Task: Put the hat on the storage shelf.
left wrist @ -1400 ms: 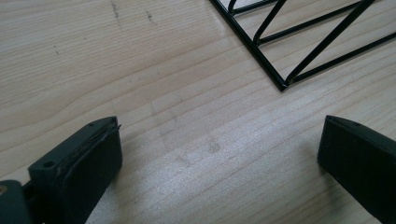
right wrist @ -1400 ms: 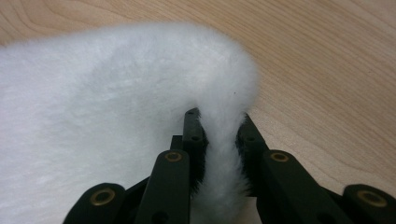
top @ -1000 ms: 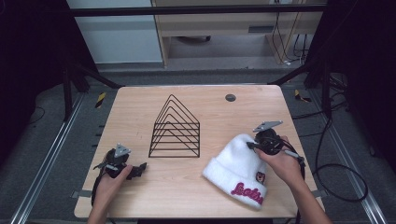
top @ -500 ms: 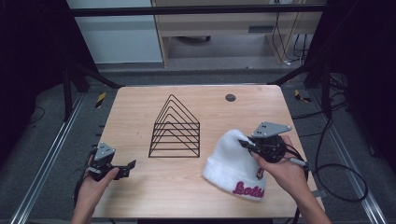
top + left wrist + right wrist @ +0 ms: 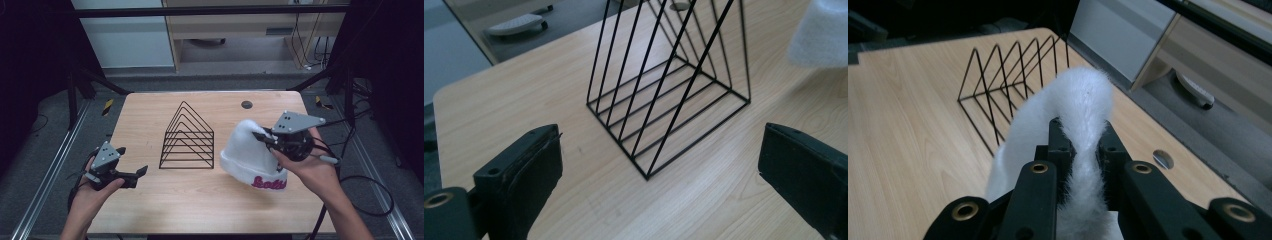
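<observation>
One wire rack (image 5: 188,138), one white hat (image 5: 250,155), seemingly nothing else.

A pale wooden counter (image 5: 210,205) with a round dark hole (image 5: 246,104) near its far edge stands on grey floor (image 5: 40,165); black frame bars (image 5: 210,11) cross above, a light wooden shelf unit (image 5: 240,30) behind, cables (image 5: 370,195) trailing at right, surroundings dim

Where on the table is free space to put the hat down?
Bare wood lies along the near edge of the table, between the left claw and the hat, in front of the rack. The far left corner, behind the left claw, is bare too. The middle is crowded: the rack stands there, the hat close beside it in the right claw.
</observation>
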`<move>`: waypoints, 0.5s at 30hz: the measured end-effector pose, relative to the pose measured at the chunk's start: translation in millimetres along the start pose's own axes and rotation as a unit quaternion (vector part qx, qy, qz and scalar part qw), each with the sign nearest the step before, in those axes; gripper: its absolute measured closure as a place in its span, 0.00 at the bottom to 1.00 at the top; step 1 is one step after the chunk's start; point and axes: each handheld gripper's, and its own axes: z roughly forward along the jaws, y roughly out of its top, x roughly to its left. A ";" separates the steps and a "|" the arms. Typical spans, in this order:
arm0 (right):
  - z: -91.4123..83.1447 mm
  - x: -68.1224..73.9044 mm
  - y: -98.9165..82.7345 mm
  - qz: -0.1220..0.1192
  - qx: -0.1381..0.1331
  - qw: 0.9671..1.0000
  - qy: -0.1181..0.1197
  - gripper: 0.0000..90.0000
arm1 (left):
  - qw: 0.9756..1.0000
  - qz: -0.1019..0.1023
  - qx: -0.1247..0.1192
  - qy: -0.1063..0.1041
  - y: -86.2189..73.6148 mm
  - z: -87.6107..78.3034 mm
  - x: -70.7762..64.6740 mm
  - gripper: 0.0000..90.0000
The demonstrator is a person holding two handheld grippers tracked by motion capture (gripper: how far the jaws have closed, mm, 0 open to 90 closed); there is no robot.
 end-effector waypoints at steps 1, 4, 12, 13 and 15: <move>-1.5 -2.4 4.7 0.001 -0.005 1.000 0.002 0.90 | 1.000 0.007 0.001 -0.002 5.8 -1.3 -1.6 0.04; -4.9 -7.0 18.5 -0.001 -0.019 1.000 0.004 0.90 | 1.000 0.020 -0.004 -0.019 22.5 -2.3 -7.3 0.04; -6.9 -15.2 54.1 -0.011 -0.047 0.999 0.004 0.90 | 0.998 0.049 -0.005 -0.040 58.0 7.1 -13.6 0.05; -5.3 -17.7 61.2 -0.011 -0.050 0.999 0.002 0.90 | 0.998 0.048 -0.007 -0.044 62.1 8.3 -13.5 0.05; -4.5 -19.0 64.9 -0.012 -0.051 0.999 0.002 0.90 | 0.997 0.050 -0.009 -0.053 70.4 10.7 -13.5 0.05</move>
